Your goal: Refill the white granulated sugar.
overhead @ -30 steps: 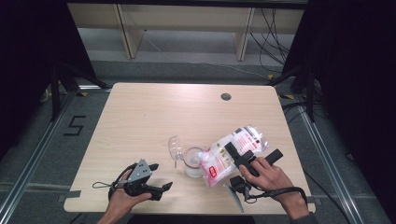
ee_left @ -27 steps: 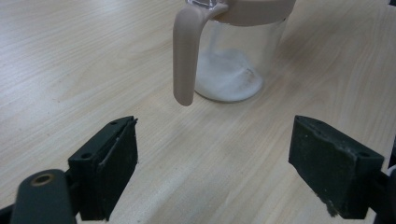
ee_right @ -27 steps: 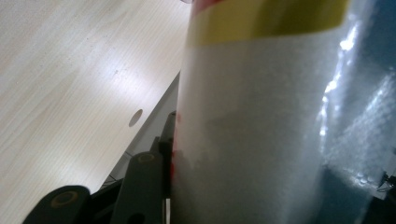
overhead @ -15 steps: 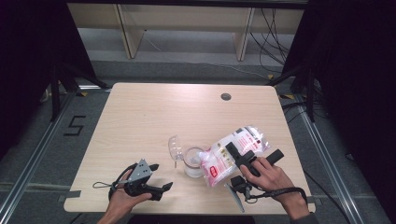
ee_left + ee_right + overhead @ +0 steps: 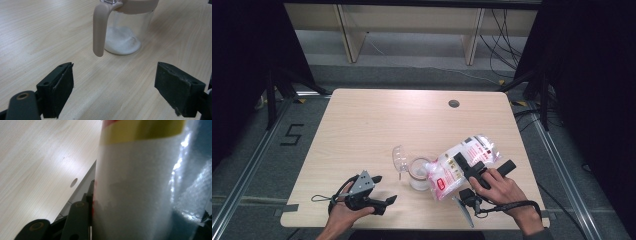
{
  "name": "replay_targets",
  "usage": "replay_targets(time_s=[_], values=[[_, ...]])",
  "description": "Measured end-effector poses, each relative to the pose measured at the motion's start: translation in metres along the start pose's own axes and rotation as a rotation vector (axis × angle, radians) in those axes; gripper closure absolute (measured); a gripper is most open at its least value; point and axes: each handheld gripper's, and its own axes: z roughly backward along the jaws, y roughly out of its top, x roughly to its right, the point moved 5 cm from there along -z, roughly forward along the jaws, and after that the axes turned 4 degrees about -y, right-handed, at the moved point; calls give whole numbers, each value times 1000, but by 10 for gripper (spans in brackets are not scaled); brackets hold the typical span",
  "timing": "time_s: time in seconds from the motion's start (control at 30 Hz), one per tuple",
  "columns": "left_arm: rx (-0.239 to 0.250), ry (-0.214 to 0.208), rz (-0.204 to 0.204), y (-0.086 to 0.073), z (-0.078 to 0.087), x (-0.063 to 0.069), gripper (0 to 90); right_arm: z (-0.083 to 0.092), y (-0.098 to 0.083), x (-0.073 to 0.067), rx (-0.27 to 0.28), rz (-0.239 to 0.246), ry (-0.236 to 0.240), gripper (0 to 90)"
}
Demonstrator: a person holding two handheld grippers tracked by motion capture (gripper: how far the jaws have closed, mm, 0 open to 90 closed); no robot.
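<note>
A clear jar [image 5: 418, 172] with a beige rim and handle [image 5: 100, 30] stands near the table's front middle, its clear lid [image 5: 399, 159] flipped open to the left. White grains lie on the jar's [image 5: 125, 37] bottom. My right gripper [image 5: 484, 165] is shut on a plastic bag of white grains [image 5: 462, 165] with red print, tilted with its low end at the jar's mouth. In the right gripper view the bag [image 5: 140, 182] sits between the jaws of that gripper [image 5: 142, 225]. My left gripper [image 5: 384, 190] rests at the front left, open and empty [image 5: 113, 90], facing the jar.
The light wooden table [image 5: 377, 125] has a round cable hole [image 5: 454, 103] near its back right. Its front edge runs just below both hands. A shelf unit [image 5: 412, 20] stands beyond the far edge, with dark curtains at both sides.
</note>
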Motion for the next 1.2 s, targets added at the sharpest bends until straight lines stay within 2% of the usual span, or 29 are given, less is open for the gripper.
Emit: replay_targets(time_s=[0.03, 0.13, 0.17, 0.27, 0.33, 0.47, 0.5, 0.63, 0.7, 0.9, 0.93, 0.97, 1.0, 1.03, 1.07, 1.2], values=[[-16, -12, -1, 0, 1, 0, 153, 0, 0, 0, -1, -2, 1, 634], [-15, -11, -1, 0, 1, 0, 153, 0, 1, -1, 0, -9, -3, 635], [1, -1, 0, 0, 0, 0, 153, 0, 1, -1, 3, -11, -3, 635], [-14, -10, 0, 0, 1, 0, 153, -1, 1, 0, 3, -8, 1, 636], [0, 0, 1, 0, 0, 0, 153, -1, 1, -1, 1, -9, -5, 636], [-1, -1, 1, 0, 0, 0, 153, -1, 1, -1, 2, -8, -4, 637], [-12, -9, -1, 0, 2, 1, 153, -1, 2, -1, -4, -20, 0, 637], [-1, -1, 0, 0, 0, 0, 153, 0, 2, 0, -4, -22, 1, 638], [-13, -10, -3, 0, 2, 0, 153, 0, 1, 0, -4, -21, -1, 639], [-9, -9, -1, 0, 2, 0, 153, 1, 0, 0, -8, -24, 1, 640], [-15, -8, -28, 1, 2, -2, 153, 0, 0, 0, -7, -23, 0, 640], [-14, -6, -30, 1, 2, -2, 152, 0, 0, -1, -9, -24, -1, 640], [-12, -8, -1, 0, 2, 0, 153, 1, 0, -3, -19, -49, 3, 641], [-6, -11, 4, 0, 1, 1, 152, 1, 0, -3, -21, -57, 4, 640], [-9, -10, -2, 0, 2, 1, 153, 0, 0, -1, -7, -23, 1, 641], [-5, -1, 2, 1, 2, 1, 153, 0, 1, 0, -4, -24, 1, 641]])
